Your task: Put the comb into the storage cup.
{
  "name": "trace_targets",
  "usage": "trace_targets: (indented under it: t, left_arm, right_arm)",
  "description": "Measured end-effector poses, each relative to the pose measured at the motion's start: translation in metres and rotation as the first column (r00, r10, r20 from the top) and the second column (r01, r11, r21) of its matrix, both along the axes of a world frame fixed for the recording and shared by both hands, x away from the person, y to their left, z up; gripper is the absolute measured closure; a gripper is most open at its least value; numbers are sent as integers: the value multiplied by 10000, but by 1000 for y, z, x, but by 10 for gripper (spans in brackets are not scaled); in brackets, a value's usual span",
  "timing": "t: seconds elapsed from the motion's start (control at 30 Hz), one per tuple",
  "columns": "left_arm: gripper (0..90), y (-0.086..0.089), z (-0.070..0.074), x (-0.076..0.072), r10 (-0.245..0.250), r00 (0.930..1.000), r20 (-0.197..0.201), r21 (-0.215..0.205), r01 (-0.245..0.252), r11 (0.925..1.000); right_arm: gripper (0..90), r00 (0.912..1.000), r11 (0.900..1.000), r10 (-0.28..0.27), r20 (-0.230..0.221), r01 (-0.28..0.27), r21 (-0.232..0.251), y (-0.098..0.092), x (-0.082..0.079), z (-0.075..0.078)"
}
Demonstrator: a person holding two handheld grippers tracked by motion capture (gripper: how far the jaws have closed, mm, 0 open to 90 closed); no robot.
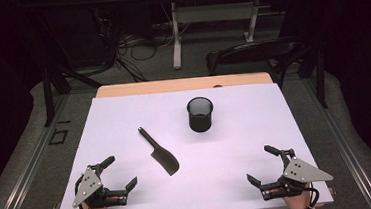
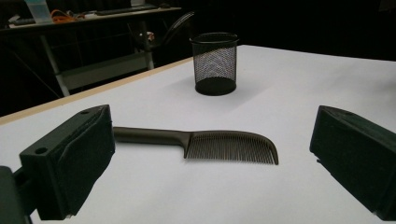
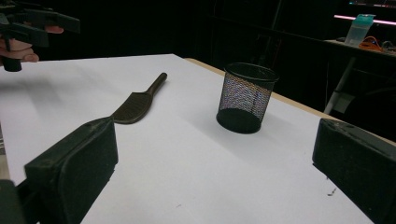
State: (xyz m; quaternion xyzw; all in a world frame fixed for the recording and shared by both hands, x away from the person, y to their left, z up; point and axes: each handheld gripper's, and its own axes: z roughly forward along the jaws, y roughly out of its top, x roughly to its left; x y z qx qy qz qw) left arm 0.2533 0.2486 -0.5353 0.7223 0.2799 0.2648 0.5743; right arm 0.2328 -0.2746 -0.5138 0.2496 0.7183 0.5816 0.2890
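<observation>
A black comb with a long handle lies flat near the middle of the white table top. Behind it and to the right stands a black mesh cup, upright and empty as far as I can see. My left gripper rests at the front left corner, open, nothing between its jaws. My right gripper sits at the front right, also open and empty. In the left gripper view the comb lies just beyond the jaws, the cup farther off. The right gripper view has the comb and the cup.
Beyond the table's wooden far edge are a dark chair, a desk frame and floor cables. A bottle stands on a far desk in the right gripper view. A person's hand holds each gripper at the front edge.
</observation>
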Motion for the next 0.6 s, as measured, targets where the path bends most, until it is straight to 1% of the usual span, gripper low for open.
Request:
trace_targets:
  t: [0.2, 0.33, 0.43, 0.53, 0.6]
  left_arm:
    - [0, 1, 0, 0, 109, 9999, -46, 11, -108, 9999]
    - [0, 2, 1, 2, 237, 9997, -10, 181, -237, 9996]
    - [0, 2, 0, 4, 334, 9994, -85, 251, -332, 9991]
    - [0, 2, 0, 7, 449, 9989, -157, 325, -444, 9985]
    - [0, 2, 0, 9, 514, 9984, -219, 369, -506, 9980]
  right_arm:
    - [0, 10000, 10000, 20, 20, -20, -50, 0, 1, 0]
    - [0, 10000, 10000, 18, 1, -18, -53, 0, 2, -1]
    - [0, 10000, 10000, 21, -52, -21, 10, 0, 3, -1]
    - [0, 10000, 10000, 54, -55, -54, -32, 0, 4, -2]
    - [0, 9999, 10000, 92, -135, -91, 41, 0, 5, -3]
